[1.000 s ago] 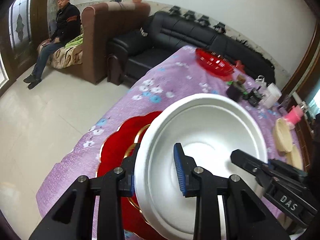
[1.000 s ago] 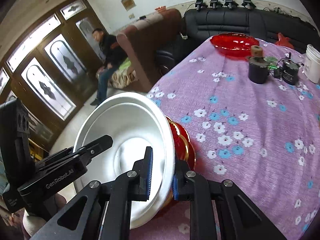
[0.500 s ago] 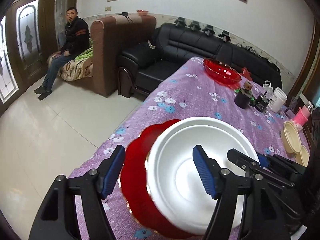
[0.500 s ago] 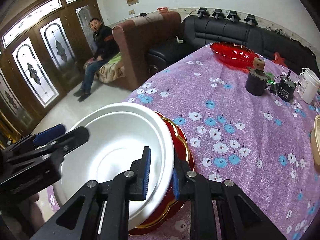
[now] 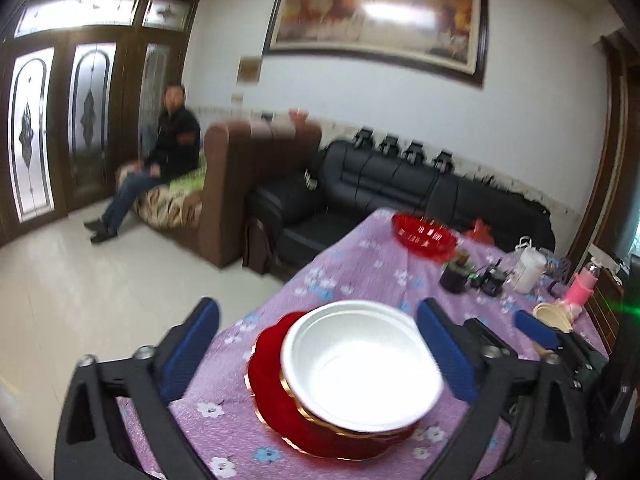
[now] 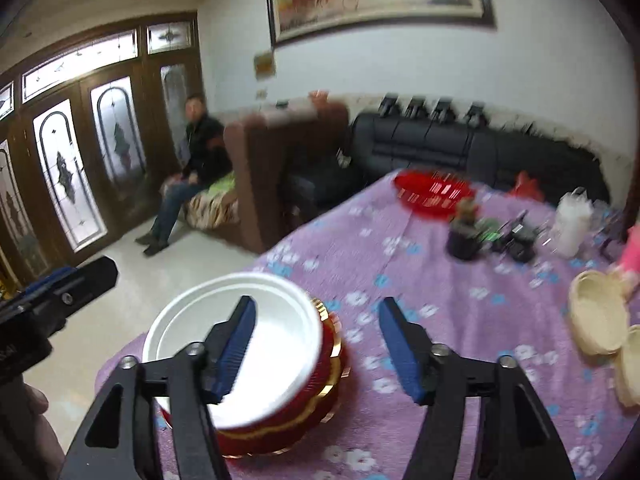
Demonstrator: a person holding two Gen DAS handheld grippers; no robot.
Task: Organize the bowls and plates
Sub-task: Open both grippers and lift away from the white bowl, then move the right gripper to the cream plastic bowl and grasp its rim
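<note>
Both grippers have let go and pulled back since a second ago: the left gripper (image 5: 316, 352), which then pinched the rim of the white bowl (image 5: 360, 364), now has its blue-padded fingers (image 5: 444, 352) spread wide on either side of it without touching, and the right gripper (image 6: 320, 344), clamped on the opposite rim until half a second ago, has its fingers (image 6: 236, 344) wide apart too, one hanging over the bowl's inside and the other over bare cloth. The white bowl, tilted and lifted before, now sits nested upright in the red gold-rimmed plates (image 5: 288, 412) at the near corner of the table (image 5: 360, 264), which is covered in a purple flowered cloth. Farther along the table, both views now take in more: cream-coloured bowls (image 6: 596, 320) lie at the right edge, then a dark cup (image 6: 464, 236), small black gadgets and a white lidded tub (image 6: 572, 220), and at the far end a red glass dish (image 6: 432, 192). Beyond the table stand a black sofa (image 5: 400, 184) and a brown armchair (image 5: 256, 184), with a man (image 5: 160, 164) seated by the glazed doors. Both views are motion-blurred.
</note>
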